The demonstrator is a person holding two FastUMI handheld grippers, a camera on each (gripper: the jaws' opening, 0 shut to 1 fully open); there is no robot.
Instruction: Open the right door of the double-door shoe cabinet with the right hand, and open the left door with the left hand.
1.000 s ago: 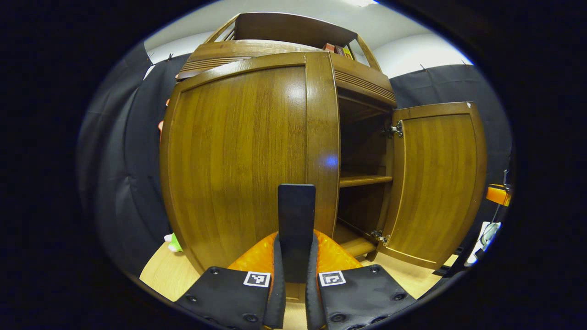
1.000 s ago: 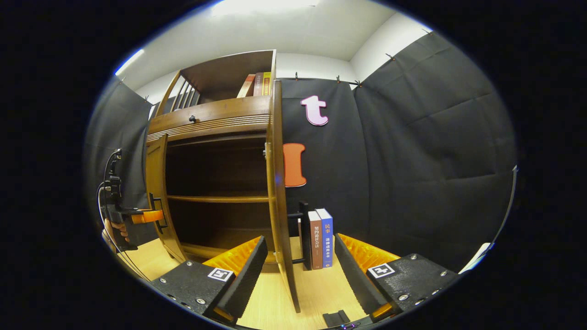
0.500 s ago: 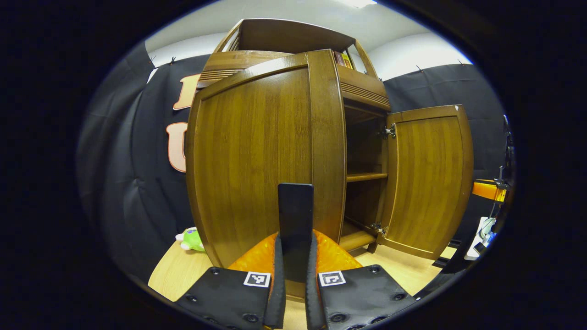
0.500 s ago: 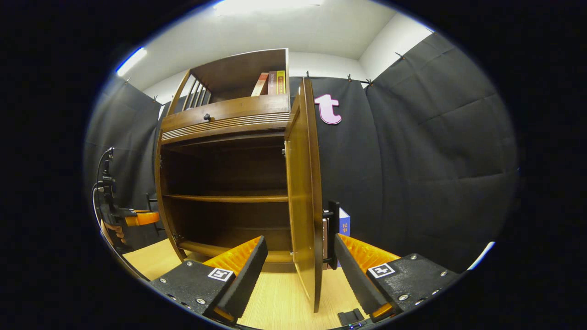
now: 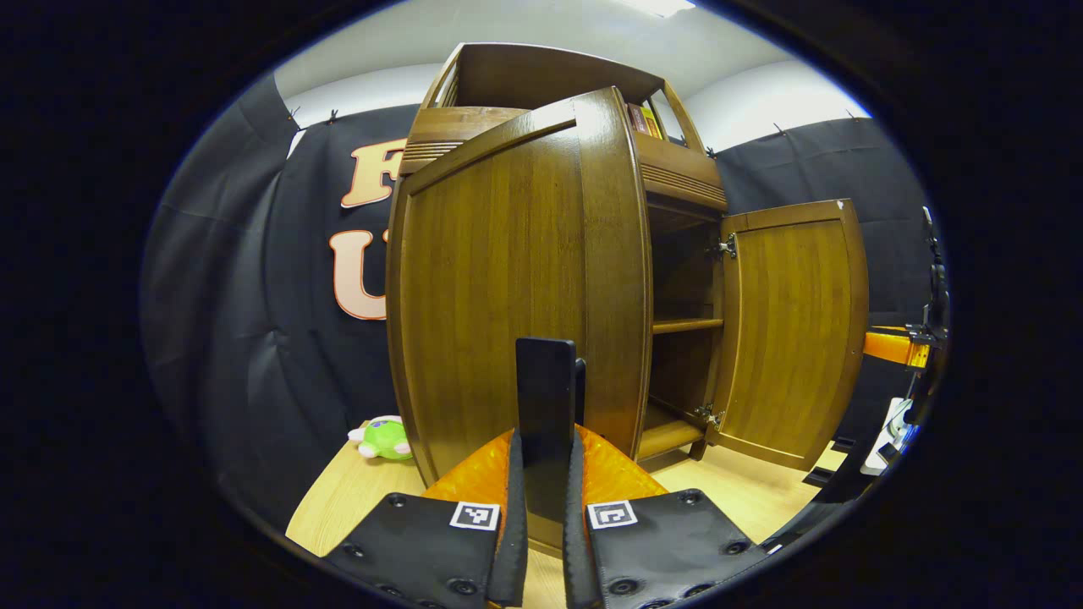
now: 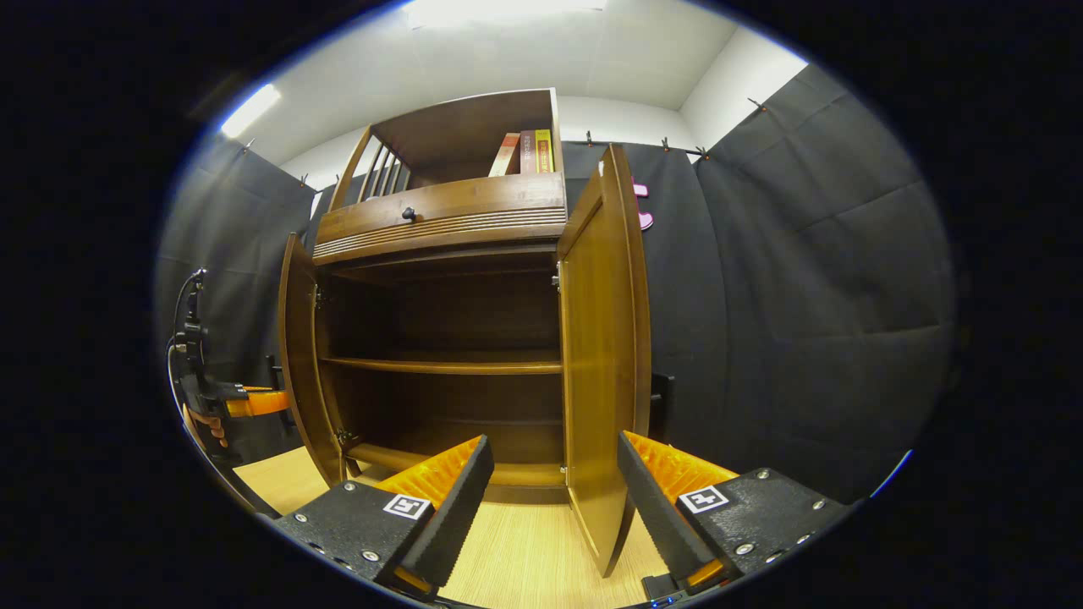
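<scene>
Two doors open: left hand-held gripper (image 5: 542, 541) clamps one handle (image 5: 546, 397), right hand-held gripper (image 6: 554, 482) spread wide

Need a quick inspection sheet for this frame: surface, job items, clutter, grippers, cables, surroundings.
Surface: light wood floor, bare in front of the cabinet.
Job's things: shoe cabinet with left door and right door both swung open; inner shelf has nothing on it.
Clutter: green plush toy on the floor beside the cabinet; books on the top rack.
Grippers: left gripper shut on the left door's black handle; right gripper open, its fingers either side of the right door's edge, not pressing.
Cables: black cable looping by the left gripper.
Surroundings: black cloth walls, white ceiling with lights.
</scene>
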